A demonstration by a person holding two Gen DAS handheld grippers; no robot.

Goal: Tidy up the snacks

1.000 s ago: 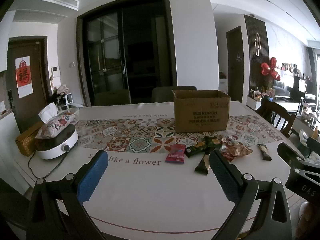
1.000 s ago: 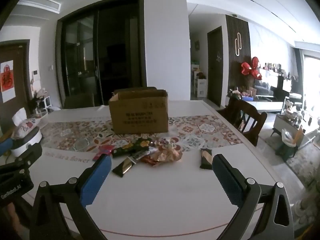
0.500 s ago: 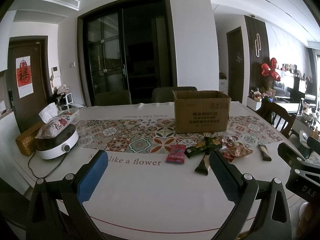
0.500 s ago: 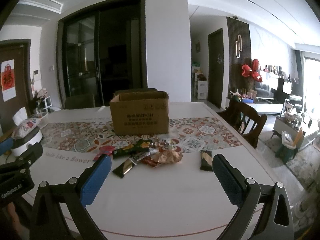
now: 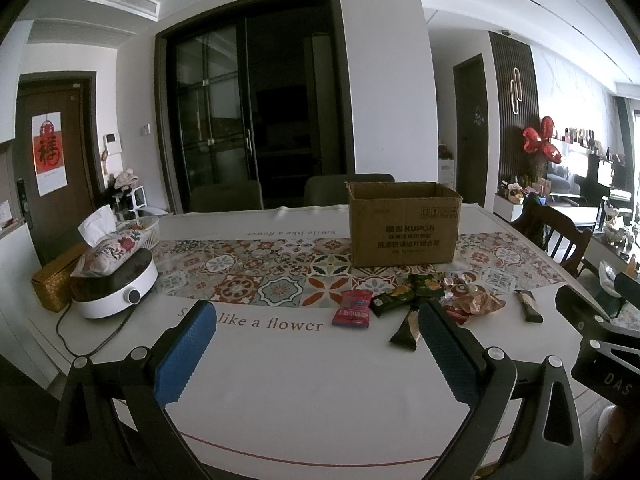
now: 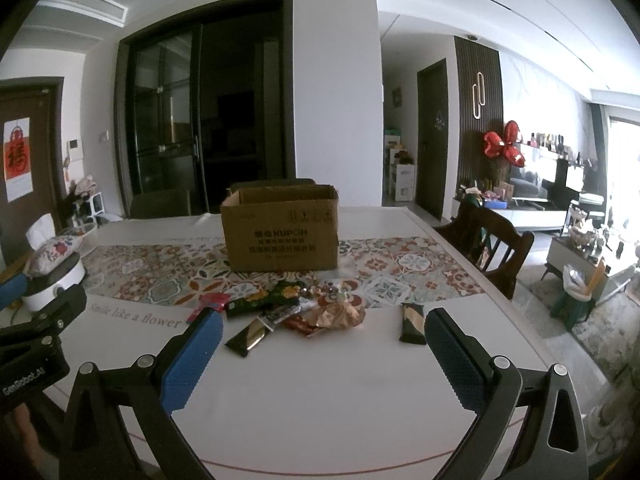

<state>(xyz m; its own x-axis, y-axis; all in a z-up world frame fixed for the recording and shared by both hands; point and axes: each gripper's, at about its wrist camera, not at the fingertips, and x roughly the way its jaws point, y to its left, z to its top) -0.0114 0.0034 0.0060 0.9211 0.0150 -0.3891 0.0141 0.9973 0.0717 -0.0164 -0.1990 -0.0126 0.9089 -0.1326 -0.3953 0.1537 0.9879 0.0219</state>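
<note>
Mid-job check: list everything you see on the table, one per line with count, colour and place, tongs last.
cardboard box: one, brown, open top, on the patterned runner, behind the snacks
red packet: one, red, left end of the snack group
green packet: one, dark green, beside the red packet
dark bar: one, black and gold, apart on the right
snack pile: several, orange and mixed, before the box
cooker: one, white, table's left side
tissue pouch: one, floral, on the cooker
left tongs: blue pads, open, empty
right tongs: blue pads, open, empty
</note>
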